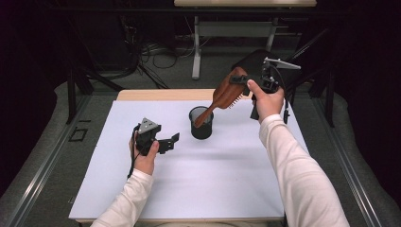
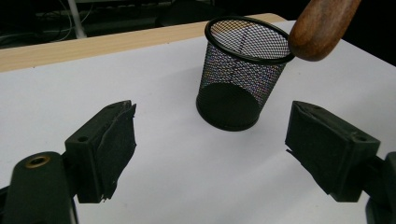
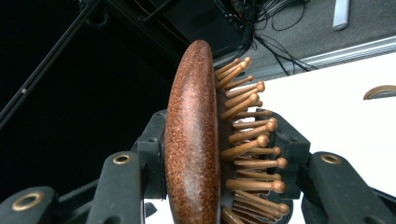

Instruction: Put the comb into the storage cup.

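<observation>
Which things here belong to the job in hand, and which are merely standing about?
In the job:
- wooden hairbrush, clamped by the right gripper, handle tip at the cup's rim
- black mesh cup on the white table
- left gripper, open, holding nothing

Standing about:
- desk legs and cables on the floor behind

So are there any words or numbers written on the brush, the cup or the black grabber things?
None: no words, numbers, labels or signs can be read.
Wooden hairbrush: plain speckled wood and pegs, no writing.
Black mesh cup: bare wire mesh, no label.
Left gripper and right gripper: plain black, no readable marks.
White table: blank.
</observation>
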`<state>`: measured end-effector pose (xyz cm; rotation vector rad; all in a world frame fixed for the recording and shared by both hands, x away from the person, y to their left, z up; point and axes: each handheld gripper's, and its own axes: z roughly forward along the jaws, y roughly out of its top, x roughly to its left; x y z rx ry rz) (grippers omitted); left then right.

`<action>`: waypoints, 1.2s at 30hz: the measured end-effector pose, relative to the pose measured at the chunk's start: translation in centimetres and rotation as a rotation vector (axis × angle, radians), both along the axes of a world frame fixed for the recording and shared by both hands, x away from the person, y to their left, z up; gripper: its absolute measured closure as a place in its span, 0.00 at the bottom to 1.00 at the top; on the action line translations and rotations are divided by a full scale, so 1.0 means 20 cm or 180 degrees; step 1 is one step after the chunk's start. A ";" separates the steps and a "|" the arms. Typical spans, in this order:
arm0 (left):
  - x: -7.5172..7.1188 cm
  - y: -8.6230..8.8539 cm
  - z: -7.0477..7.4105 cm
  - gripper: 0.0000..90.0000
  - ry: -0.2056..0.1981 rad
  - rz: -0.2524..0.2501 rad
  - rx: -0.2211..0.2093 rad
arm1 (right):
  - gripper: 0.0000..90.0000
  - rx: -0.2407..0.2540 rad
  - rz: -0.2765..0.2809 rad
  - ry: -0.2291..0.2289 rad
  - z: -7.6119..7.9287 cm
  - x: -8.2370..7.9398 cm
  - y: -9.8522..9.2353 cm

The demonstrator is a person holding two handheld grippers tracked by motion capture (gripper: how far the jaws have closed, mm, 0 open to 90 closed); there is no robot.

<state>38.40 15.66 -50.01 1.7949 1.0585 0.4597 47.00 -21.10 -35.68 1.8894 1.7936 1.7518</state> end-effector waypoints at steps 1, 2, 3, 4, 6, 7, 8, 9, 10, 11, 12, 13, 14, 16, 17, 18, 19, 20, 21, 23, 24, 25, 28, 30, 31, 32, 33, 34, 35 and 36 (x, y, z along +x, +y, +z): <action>0.00 0.00 0.00 0.18 -0.0001 -0.0001 0.0002 | 0.55 0.0009 -0.0016 -0.0007 0.00 0.00 0.00; 0.00 0.00 0.00 0.18 0.0000 -0.0002 0.0002 | 0.55 0.0018 -0.0028 -0.0003 0.00 0.01 0.00; 0.00 0.00 0.00 0.18 -0.0002 -0.0005 0.0003 | 0.55 0.0016 -0.0045 0.0002 0.00 0.01 0.00; 0.00 0.00 0.00 0.18 -0.0003 -0.0008 0.0002 | 0.55 0.0009 -0.0065 -0.0004 0.00 0.02 -0.01; 0.00 0.00 0.00 0.18 0.0002 -0.0011 0.0003 | 0.55 0.0016 -0.0107 -0.0005 0.01 0.02 -0.01; 0.00 0.00 0.00 0.18 0.0005 -0.0010 0.0002 | 0.55 0.0022 -0.0131 -0.0016 0.01 0.03 -0.01; 0.00 0.00 0.00 0.18 0.0005 -0.0007 0.0003 | 0.55 0.0036 -0.0157 -0.0022 0.01 0.03 -0.01; 0.00 0.00 0.00 0.18 0.0004 -0.0008 0.0003 | 0.55 0.0026 -0.0189 -0.0037 0.00 0.03 -0.01; 0.00 0.00 0.00 0.18 0.0005 -0.0003 0.0003 | 0.55 0.0008 -0.0204 -0.0042 0.00 0.04 -0.01; 0.01 0.00 0.00 0.18 0.0003 -0.0003 -0.0001 | 0.55 -0.0012 -0.0224 -0.0049 0.01 0.04 -0.01; 0.01 0.01 0.00 0.18 0.0005 0.0001 -0.0008 | 0.55 -0.0030 -0.0247 -0.0057 0.01 0.04 0.00; 0.01 0.01 0.00 0.18 0.0009 0.0003 -0.0010 | 0.55 -0.0045 -0.0266 -0.0064 0.00 0.04 0.00; 0.01 0.01 0.00 0.18 0.0012 0.0001 -0.0011 | 0.55 -0.0049 -0.0294 -0.0079 0.00 0.05 0.00; 0.01 0.01 0.00 0.18 0.0015 0.0002 -0.0013 | 0.55 -0.0083 -0.0316 -0.0079 0.00 0.05 0.01; 0.01 0.01 0.00 0.18 0.0017 -0.0001 -0.0011 | 0.55 -0.0089 -0.0328 -0.0081 0.00 0.05 0.01; 0.01 0.01 0.00 0.18 0.0017 -0.0002 -0.0013 | 0.55 -0.0091 -0.0333 -0.0086 0.00 0.05 0.01; 0.01 0.01 0.00 0.18 0.0010 0.0001 -0.0012 | 0.55 -0.0079 -0.0347 -0.0090 0.00 0.05 0.01; 0.01 0.01 0.00 0.18 0.0004 -0.0003 0.0005 | 0.55 -0.0074 -0.0350 -0.0091 0.00 0.06 0.01; 0.00 0.00 0.00 0.18 0.0003 -0.0004 0.0016 | 0.55 -0.0090 -0.0344 -0.0072 0.00 0.06 0.01; 0.00 0.00 0.00 0.18 0.0009 -0.0015 0.0015 | 0.55 -0.0101 -0.0353 -0.0073 0.00 0.06 0.01; 0.00 0.00 0.00 0.18 0.0007 -0.0017 0.0015 | 0.55 -0.0085 -0.0369 -0.0084 -0.01 0.06 0.01; 0.00 0.00 0.00 0.18 0.0009 -0.0018 0.0017 | 0.55 -0.0077 -0.0375 -0.0079 -0.01 0.06 0.01; 0.00 0.00 0.00 0.18 0.0014 -0.0023 0.0019 | 0.55 -0.0088 -0.0387 -0.0073 -0.01 0.06 0.00; 0.00 0.00 0.00 0.18 0.0011 -0.0019 0.0018 | 0.55 -0.0097 -0.0388 -0.0055 -0.02 0.07 0.00; 0.01 0.00 0.00 0.18 0.0014 -0.0021 0.0017 | 0.55 -0.0099 -0.0394 -0.0064 -0.02 0.07 0.00; 0.01 0.00 0.00 0.18 0.0015 -0.0022 0.0021 | 0.55 -0.0093 -0.0397 -0.0048 -0.02 0.07 0.00; 0.01 0.00 -0.01 0.18 0.0016 -0.0024 0.0026 | 0.55 -0.0099 -0.0402 -0.0045 -0.02 0.07 0.00; 0.01 0.00 -0.01 0.18 0.0018 -0.0032 0.0040 | 0.55 -0.0112 -0.0400 -0.0057 -0.03 0.07 0.00; 0.01 0.00 -0.01 0.18 0.0017 -0.0033 0.0042 | 0.55 -0.0110 -0.0406 -0.0059 -0.03 0.08 0.00; 0.00 0.00 0.00 0.18 0.0016 -0.0030 0.0044 | 0.55 -0.0111 -0.0402 -0.0061 -0.03 0.08 0.00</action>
